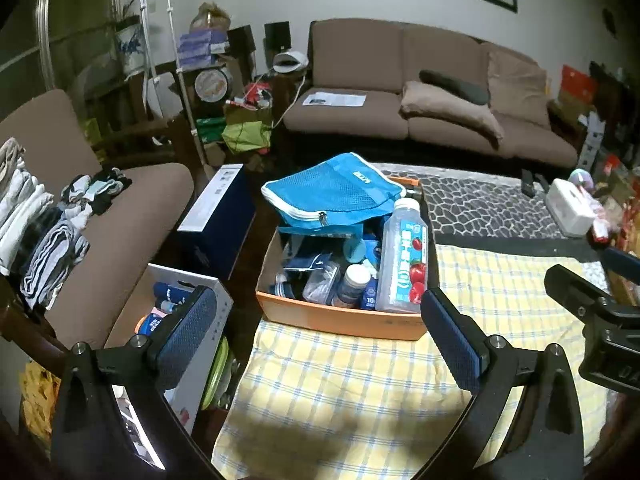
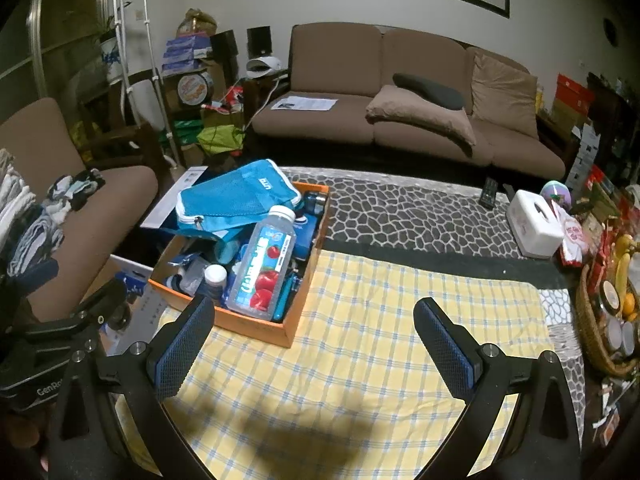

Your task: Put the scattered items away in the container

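Both grippers hang over the near part of the table and both are empty. From the left wrist view, the left gripper (image 1: 332,336) has its two blue-padded fingers (image 1: 188,332) spread wide, with nothing between them; the right gripper (image 2: 320,344) is spread wide in the same way above the yellow checked cloth (image 2: 360,360).

Just beyond the left gripper, the orange box (image 1: 340,320) stands on the cloth at the left edge of the table — this is the container, and it is already full. Inside it a clear juice bottle (image 1: 404,256) with a white cap and red fruit on its label lies tilted along the right wall of the box. Beside it stands a small white-capped bottle (image 1: 354,280), and a clear plastic packet (image 1: 320,284) lies just left of that. A blue mesh pouch (image 1: 332,192) rests across the far end of the box, on top of the other things.

Past the box, the bare table top (image 2: 400,216) shows a grey stone pattern. Near its far right corner stand a white tissue box (image 2: 536,224) and a black remote (image 2: 489,198). A wicker basket (image 2: 592,336) with fruit sits at the right edge. A brown sofa (image 2: 400,92) is against the wall behind.
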The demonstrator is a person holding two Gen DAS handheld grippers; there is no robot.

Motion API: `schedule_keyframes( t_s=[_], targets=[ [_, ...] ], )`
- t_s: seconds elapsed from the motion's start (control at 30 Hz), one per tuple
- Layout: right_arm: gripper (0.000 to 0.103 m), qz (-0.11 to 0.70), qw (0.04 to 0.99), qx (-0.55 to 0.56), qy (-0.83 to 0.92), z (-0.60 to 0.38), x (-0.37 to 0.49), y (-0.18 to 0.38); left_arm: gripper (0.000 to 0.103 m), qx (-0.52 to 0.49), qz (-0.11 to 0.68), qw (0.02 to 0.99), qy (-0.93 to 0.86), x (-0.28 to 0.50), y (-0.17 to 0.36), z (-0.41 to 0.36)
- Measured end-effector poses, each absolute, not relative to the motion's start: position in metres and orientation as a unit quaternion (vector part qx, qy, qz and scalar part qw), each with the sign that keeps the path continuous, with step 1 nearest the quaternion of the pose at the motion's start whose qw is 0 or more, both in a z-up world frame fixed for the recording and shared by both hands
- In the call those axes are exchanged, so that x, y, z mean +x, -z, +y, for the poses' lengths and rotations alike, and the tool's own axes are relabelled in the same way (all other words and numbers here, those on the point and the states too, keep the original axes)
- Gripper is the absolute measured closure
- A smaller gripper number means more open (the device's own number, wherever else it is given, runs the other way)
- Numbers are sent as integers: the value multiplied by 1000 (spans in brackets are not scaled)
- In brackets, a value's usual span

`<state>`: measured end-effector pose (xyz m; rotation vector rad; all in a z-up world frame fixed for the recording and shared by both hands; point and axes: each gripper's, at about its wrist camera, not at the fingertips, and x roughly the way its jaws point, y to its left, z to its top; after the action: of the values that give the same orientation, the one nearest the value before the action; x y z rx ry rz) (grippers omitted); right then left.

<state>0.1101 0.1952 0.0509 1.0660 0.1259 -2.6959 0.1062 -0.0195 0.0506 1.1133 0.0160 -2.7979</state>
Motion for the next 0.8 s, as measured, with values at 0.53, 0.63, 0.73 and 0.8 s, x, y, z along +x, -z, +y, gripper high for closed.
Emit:
schedule_keyframes(
  t_s=[0.53,0.63,0.73,0.8],
  targets=[
    [2,48,117,365,922,193,110,-51,1,368,4,68,927,106,-51,-20],
    [2,50,115,364,923,193,109,-51,1,367,4,68,928,106,-50,-20],
    [2,50,115,364,923,194,110,-51,1,367,4,68,928,106,-49,-20],
    [2,50,114,364,923,194,111,-51,1,370,5,68,927,106,-49,-20]
  ],
)
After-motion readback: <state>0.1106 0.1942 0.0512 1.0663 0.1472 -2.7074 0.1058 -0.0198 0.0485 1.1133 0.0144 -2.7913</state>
